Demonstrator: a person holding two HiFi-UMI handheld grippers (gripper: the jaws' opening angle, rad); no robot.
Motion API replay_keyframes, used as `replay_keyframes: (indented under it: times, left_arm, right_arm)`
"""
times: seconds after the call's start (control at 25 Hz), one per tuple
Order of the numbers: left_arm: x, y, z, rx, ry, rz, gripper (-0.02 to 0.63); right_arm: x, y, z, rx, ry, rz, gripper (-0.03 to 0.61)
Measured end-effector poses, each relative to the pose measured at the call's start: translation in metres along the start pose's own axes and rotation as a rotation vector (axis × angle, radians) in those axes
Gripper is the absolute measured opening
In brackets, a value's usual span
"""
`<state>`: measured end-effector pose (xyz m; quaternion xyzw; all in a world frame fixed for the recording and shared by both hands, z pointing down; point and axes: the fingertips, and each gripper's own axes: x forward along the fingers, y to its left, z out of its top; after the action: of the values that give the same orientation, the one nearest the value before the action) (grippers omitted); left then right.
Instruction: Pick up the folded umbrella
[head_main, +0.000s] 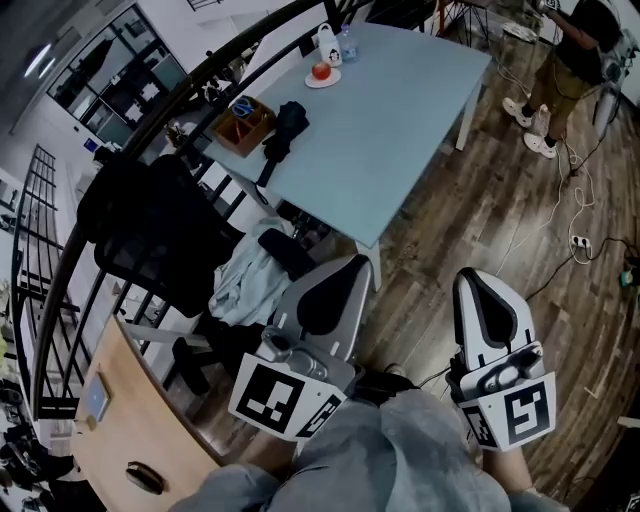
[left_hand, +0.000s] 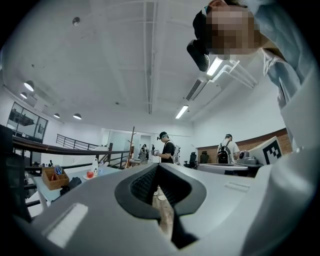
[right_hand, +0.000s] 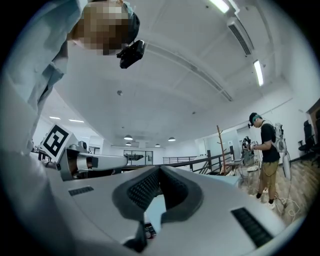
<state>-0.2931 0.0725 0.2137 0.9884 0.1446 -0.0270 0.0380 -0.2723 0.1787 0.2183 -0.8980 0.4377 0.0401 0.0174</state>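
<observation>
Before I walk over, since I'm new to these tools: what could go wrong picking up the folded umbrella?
The left tool and right tool are both shut; open one first. The umbrella lies beside the wooden box, so a wide approach may knock it. The black chair crowds the table's near side.

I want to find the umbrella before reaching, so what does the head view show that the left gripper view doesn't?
Only the head view shows the crumpled pale cloth on a seat and the white cables trailing across the floor. Only the left gripper view shows the ceiling lights and a person wearing a backpack. Both show the pale blue table, the wooden box, the red apple and the folded umbrella, which lies beside the box.
</observation>
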Motion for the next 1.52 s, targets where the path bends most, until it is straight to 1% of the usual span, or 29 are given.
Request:
replay_keyframes:
  times: [0.16, 0.32, 0.44, 0.64, 0.8, 1.16, 1.32, 1.52]
  left_arm:
    - [0.006, -0.022, -0.004, 0.010, 0.017, -0.024, 0.005]
    - [0.013, -0.033, -0.007, -0.005, 0.022, -0.037, 0.005]
    - [0.021, -0.036, -0.008, -0.003, 0.013, -0.051, 0.005]
    - [0.039, -0.038, -0.014, -0.040, -0.001, -0.080, 0.005]
    - [0.056, -0.037, -0.020, -0.042, 0.004, -0.104, 0.005]
    - [0.118, -0.008, -0.024, -0.044, 0.000, -0.129, 0.005]
    - [0.152, 0.011, -0.027, -0.042, 0.012, -0.131, 0.005]
    - [0.191, 0.042, -0.027, -0.059, 0.002, -0.121, 0.005]
  right_arm:
    - [-0.020, -0.013, 0.002, -0.031, 0.000, -0.019, -0.002]
    - [-0.031, -0.030, -0.001, 0.002, 0.001, -0.059, -0.001]
    - [-0.032, -0.037, -0.002, 0.028, -0.011, -0.079, -0.002]
    - [-0.035, -0.052, -0.011, 0.009, 0.004, -0.115, -0.002]
    - [-0.028, -0.066, -0.016, 0.018, 0.009, -0.135, -0.002]
    - [0.019, -0.106, -0.020, -0.009, 0.032, -0.149, -0.002]
    - [0.049, -0.129, -0.018, -0.001, 0.038, -0.150, -0.001]
    - [0.089, -0.154, -0.019, -0.017, 0.052, -0.144, -0.002]
